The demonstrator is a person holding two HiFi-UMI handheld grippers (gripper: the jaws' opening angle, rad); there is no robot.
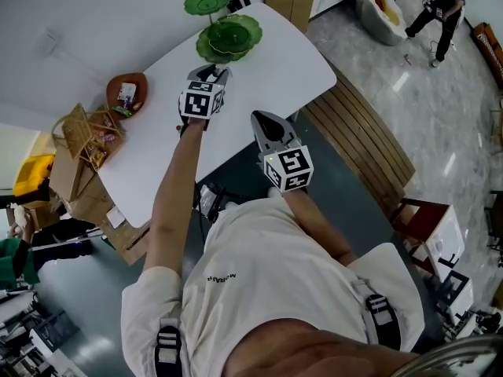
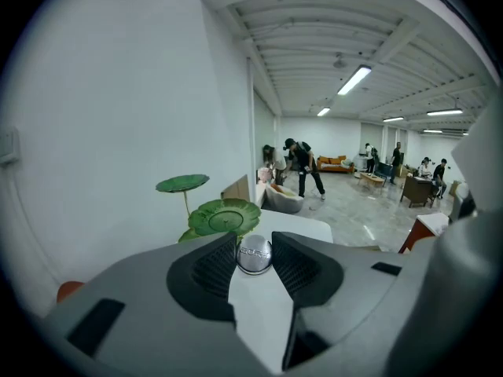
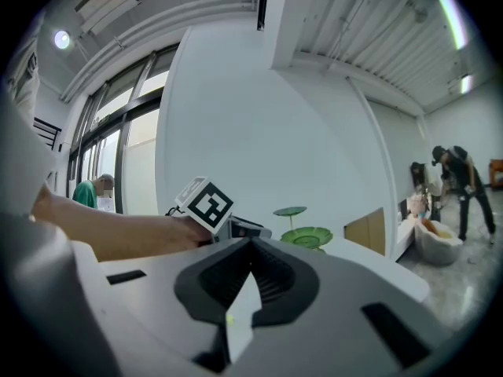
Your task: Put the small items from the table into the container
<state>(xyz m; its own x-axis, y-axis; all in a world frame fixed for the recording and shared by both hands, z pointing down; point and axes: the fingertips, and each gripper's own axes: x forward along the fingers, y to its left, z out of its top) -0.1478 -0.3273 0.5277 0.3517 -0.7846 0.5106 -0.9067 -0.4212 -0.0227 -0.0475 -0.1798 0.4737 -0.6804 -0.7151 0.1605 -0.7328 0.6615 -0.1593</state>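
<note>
- The left gripper [image 2: 255, 247] pinched a small round silver metal piece [image 2: 254, 256] between its ribbed jaws.
- The right gripper [image 3: 252, 247] had its jaws pressed together with nothing between them.
- The silver piece was over the white table [image 1: 271, 73], near the green lotus-leaf dish [image 2: 225, 216] at the far end.

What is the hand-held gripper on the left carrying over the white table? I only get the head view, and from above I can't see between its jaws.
Observer: The left gripper view shows it. The left hand-held gripper has a small silver round piece pinched between its jaws. There is print on the piece, too small to read.
Operator: And the other one, near the person's chest, is it holding anything?
Observer: No. In the right gripper view, the right hand-held gripper has its jaws together, with nothing between them.
</note>
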